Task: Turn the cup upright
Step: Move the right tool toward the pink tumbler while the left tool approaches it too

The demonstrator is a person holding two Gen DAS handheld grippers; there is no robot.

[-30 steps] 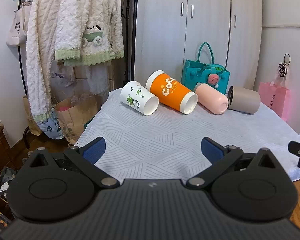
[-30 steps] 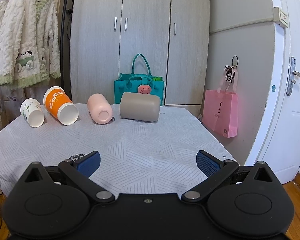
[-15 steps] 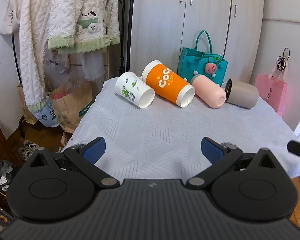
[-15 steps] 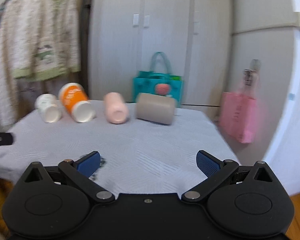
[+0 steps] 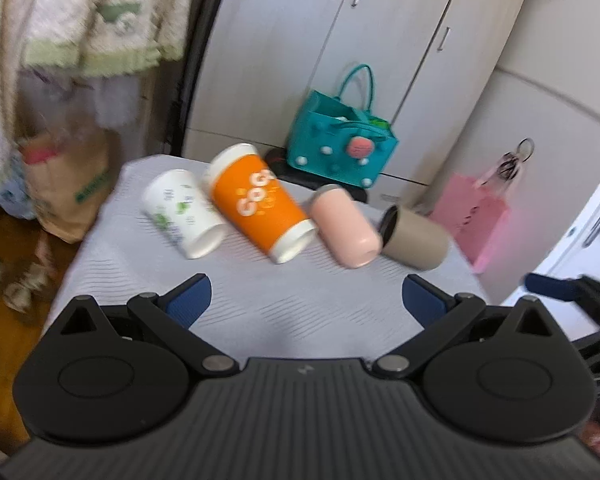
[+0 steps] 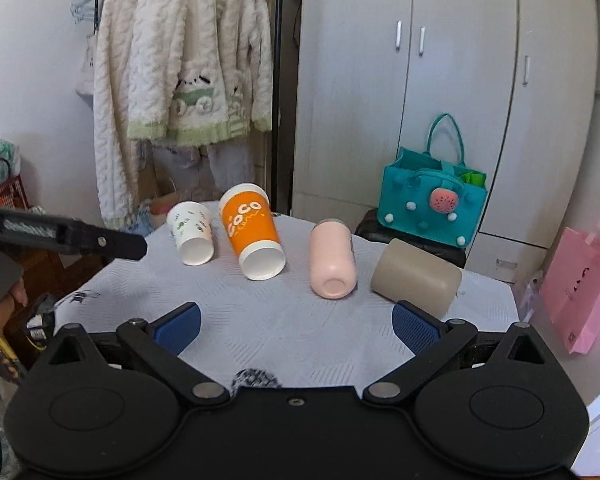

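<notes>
Several cups lie on their sides in a row on the white-clothed table (image 6: 284, 320): a white printed cup (image 6: 191, 236) (image 5: 182, 212), an orange cup (image 6: 254, 232) (image 5: 260, 204), a pink cup (image 6: 332, 258) (image 5: 346, 232) and a beige cup (image 6: 418, 276) (image 5: 416, 242). My left gripper (image 5: 306, 300) is open and empty, raised over the table's near part. My right gripper (image 6: 298, 322) is open and empty, short of the cups. The left gripper's finger (image 6: 100, 242) shows at the left of the right wrist view.
A teal bag (image 6: 434, 206) stands behind the table, a pink bag (image 6: 580, 284) to the right. Fleece clothes (image 6: 188, 76) hang at the back left, with a paper bag (image 5: 74, 196) on the floor below. Grey wardrobe doors (image 6: 412, 92) stand behind.
Both grippers have moved up and forward toward the cups and tilted down. The right view has swung left. Both stayed open.
</notes>
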